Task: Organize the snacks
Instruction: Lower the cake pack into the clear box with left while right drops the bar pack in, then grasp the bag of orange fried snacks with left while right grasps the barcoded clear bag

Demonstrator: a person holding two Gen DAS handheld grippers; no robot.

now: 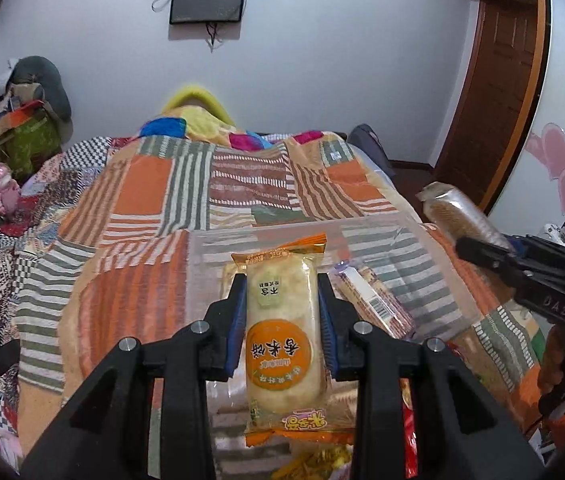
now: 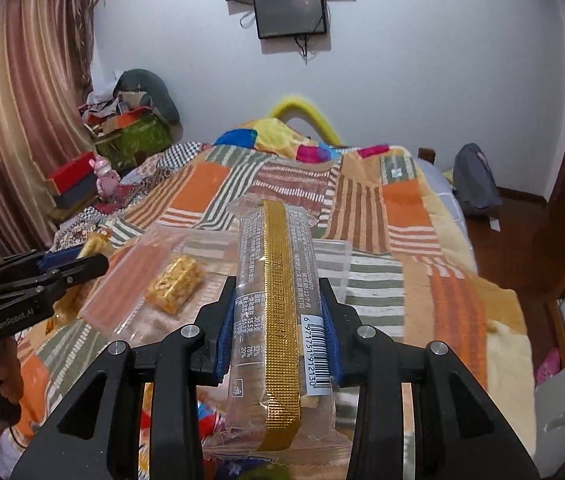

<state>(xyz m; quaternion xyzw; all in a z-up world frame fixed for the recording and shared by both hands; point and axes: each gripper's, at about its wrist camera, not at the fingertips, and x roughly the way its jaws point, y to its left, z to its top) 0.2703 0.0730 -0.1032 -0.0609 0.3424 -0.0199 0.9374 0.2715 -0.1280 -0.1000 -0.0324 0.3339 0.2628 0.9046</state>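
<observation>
Left gripper (image 1: 282, 316) clamped on an orange rice-cracker packet (image 1: 282, 332), right gripper (image 2: 278, 324) clasping a gold-striped clear packet (image 2: 278, 308), above a clear tray (image 1: 422, 240) on a patchwork-quilted bed (image 1: 142, 200)

Two snack packets held lengthwise above a clear plastic tray (image 1: 434, 256)

Orange rice-cracker packet (image 1: 282, 332) left; clear gold-striped biscuit packet (image 2: 278, 312) right; a yellow crisp bar (image 2: 174, 286) lies in the tray.
</observation>
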